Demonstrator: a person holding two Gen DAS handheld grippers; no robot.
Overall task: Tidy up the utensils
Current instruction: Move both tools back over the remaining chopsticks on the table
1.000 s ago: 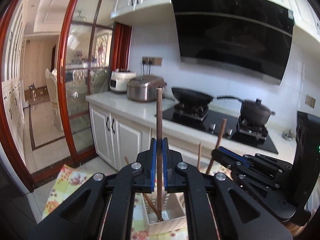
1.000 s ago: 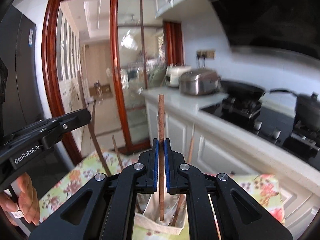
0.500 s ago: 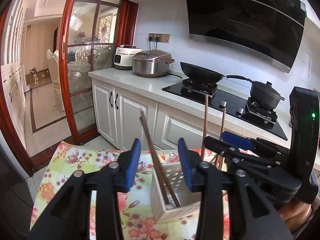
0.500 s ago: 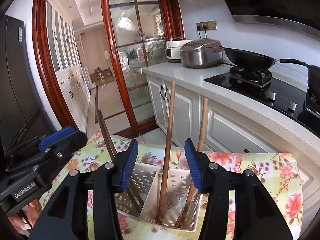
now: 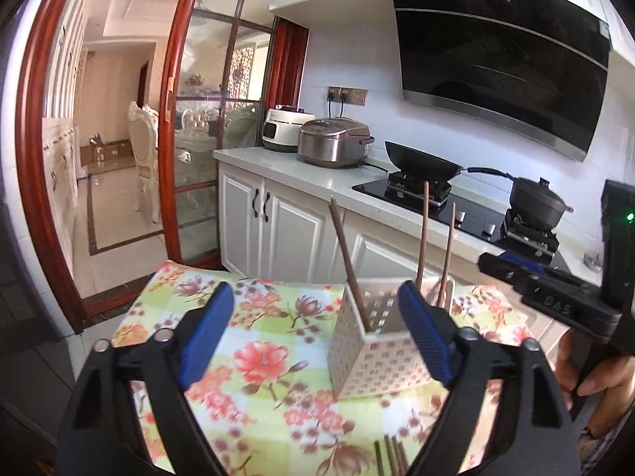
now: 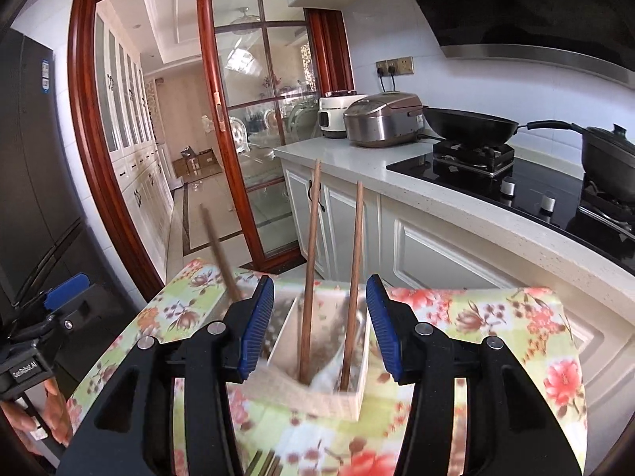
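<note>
While both tools are held with their blue-padded jaws spread wide and gripping nothing, the left gripper [image 5: 313, 341] and right gripper [image 6: 319, 329] are seen above the floral tablecloth [image 5: 258, 361]. Near the cloth's far edge, a perforated white utensil holder [image 5: 377, 353] is set, in which three wooden chopsticks [image 6: 309, 273] are stood, one tilted in a separate compartment. More chopsticks [image 5: 391, 454] are laid at the near edge.

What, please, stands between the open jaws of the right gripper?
In the right wrist view, two chopsticks stand in the white holder, framed by the right gripper.
</note>
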